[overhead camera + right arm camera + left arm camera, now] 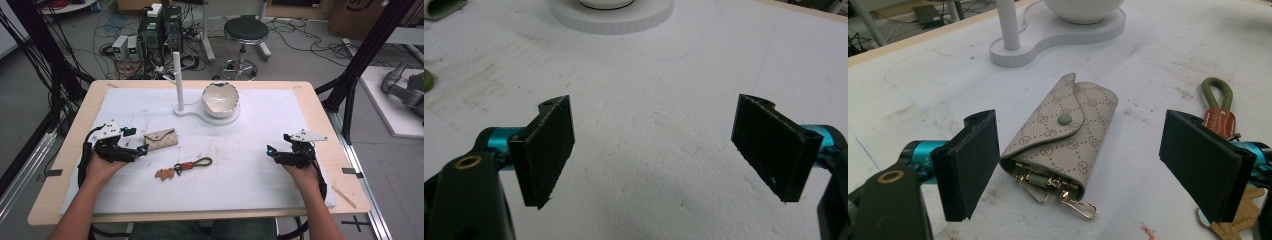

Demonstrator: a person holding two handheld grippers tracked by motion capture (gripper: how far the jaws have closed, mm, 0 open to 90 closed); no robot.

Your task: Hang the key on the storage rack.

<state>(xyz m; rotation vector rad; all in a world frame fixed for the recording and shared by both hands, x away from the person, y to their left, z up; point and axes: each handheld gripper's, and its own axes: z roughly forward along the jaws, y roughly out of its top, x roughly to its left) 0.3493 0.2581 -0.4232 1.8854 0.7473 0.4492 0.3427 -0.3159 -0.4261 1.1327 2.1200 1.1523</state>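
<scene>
A beige patterned key pouch (160, 138) (1063, 137) lies on the white mat, flap snapped, with gold clips sticking out of its near end. My left gripper (141, 148) (1083, 170) sits just left of it in the high view, open, its jaws standing wide on either side of the pouch without touching it. A key ring with an olive loop, a brown leather tab and a tan key (182, 167) (1220, 117) lies near the mat's middle. My right gripper (271, 152) (659, 155) rests at the right, open over bare mat.
A white stand with an upright post (178, 82) and a white bowl (220, 99) sits at the back centre of the mat (260, 125). The wooden table's edges (320, 107) frame the mat. A stool, cables and computers stand on the floor beyond.
</scene>
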